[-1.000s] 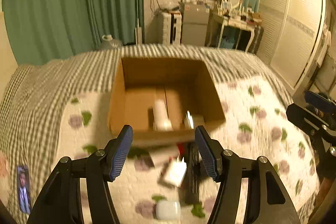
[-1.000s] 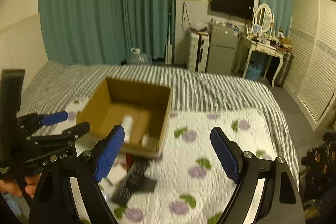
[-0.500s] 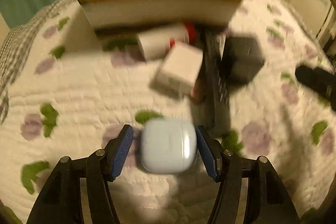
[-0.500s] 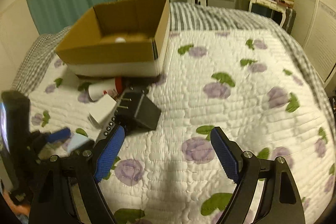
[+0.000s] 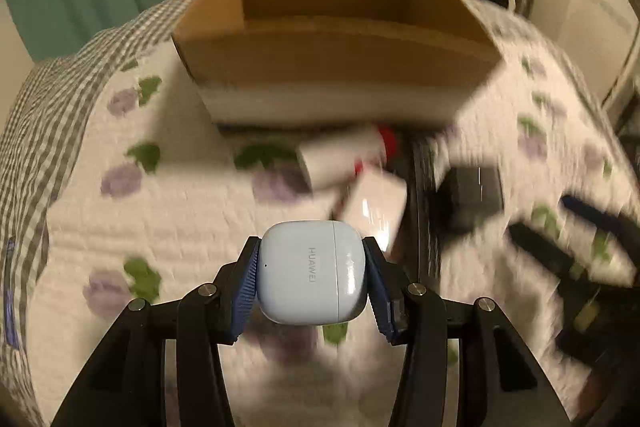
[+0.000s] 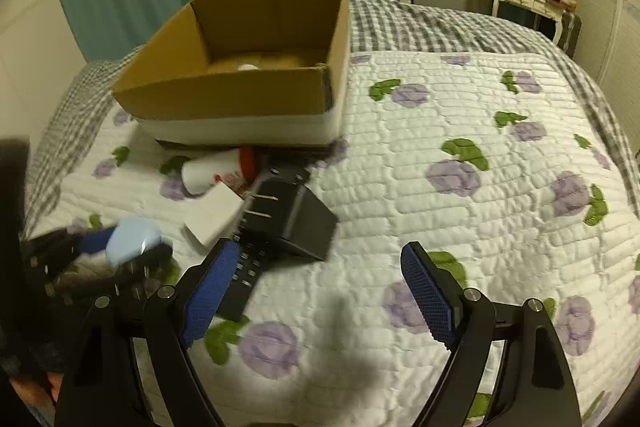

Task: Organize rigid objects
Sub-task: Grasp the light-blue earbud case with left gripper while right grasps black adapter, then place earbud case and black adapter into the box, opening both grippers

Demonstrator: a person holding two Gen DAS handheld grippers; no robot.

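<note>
The left gripper [image 5: 312,273] clamps its jaws on a blue earbud case [image 5: 313,271] bound for the box [image 5: 332,67], while the right gripper [image 6: 316,291] hangs wide open, empty.

Dim warm light, fisheye-curved edges, left view motion-blurred, soft shadows

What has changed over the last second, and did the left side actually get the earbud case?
Yes. The left gripper dropped from above the cardboard box to the quilt, straddled the pale blue earbud case and shut on it; the case now looks lifted. The right gripper came down low over the quilt, open and holding nothing. Box, white bottle, white charger, black adapter and remote stayed put.
</note>
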